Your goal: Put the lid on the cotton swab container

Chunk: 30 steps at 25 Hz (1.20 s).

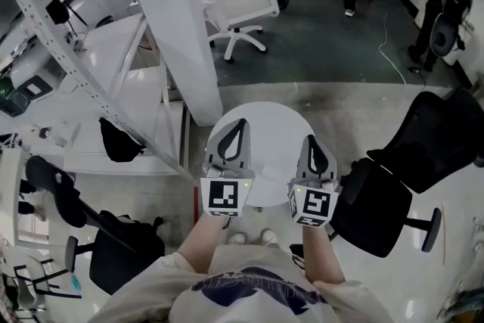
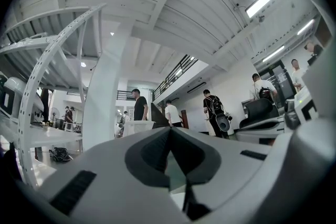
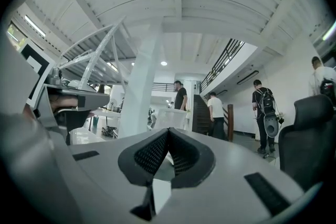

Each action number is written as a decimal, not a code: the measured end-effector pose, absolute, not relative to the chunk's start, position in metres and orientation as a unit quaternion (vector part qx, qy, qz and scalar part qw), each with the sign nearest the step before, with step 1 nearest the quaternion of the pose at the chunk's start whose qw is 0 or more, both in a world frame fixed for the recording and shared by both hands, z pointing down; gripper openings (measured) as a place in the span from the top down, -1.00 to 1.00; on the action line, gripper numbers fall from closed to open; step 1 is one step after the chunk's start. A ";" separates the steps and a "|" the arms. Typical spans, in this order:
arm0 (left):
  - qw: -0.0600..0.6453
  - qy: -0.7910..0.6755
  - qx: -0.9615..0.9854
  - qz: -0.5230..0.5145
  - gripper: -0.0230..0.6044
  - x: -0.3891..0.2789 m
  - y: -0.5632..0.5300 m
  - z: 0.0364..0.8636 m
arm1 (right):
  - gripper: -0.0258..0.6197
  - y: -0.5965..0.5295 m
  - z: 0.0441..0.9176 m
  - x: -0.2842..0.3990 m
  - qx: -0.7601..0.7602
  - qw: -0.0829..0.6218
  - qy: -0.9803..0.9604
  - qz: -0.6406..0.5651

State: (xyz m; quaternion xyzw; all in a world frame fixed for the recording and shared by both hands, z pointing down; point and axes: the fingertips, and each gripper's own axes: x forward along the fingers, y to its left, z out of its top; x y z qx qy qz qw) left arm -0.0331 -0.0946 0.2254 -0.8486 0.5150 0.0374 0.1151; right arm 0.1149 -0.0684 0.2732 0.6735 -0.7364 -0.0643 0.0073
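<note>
Both left gripper and right gripper taper closed above round table.

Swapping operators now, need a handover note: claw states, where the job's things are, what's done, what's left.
Left grey two-jaw claw: shut, empty.
Right grey two-jaw claw: shut, empty.
Both held side by side above the round white table.
Cotton swab container and lid: in no view.
Done: nothing visible.
Left: find both, put the lid on.
</note>
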 end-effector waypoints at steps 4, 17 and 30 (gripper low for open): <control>0.111 0.515 -0.849 0.036 0.94 -0.033 -0.091 0.228 | 0.89 -0.071 0.275 0.119 0.678 0.008 -0.733 -0.054; 0.108 0.517 -0.849 0.025 0.94 -0.035 -0.092 0.235 | 0.89 -0.073 0.280 0.125 0.680 0.011 -0.732 -0.041; 0.106 0.519 -0.848 0.021 0.94 -0.036 -0.097 0.238 | 0.90 -0.076 0.280 0.126 0.679 0.023 -0.733 -0.040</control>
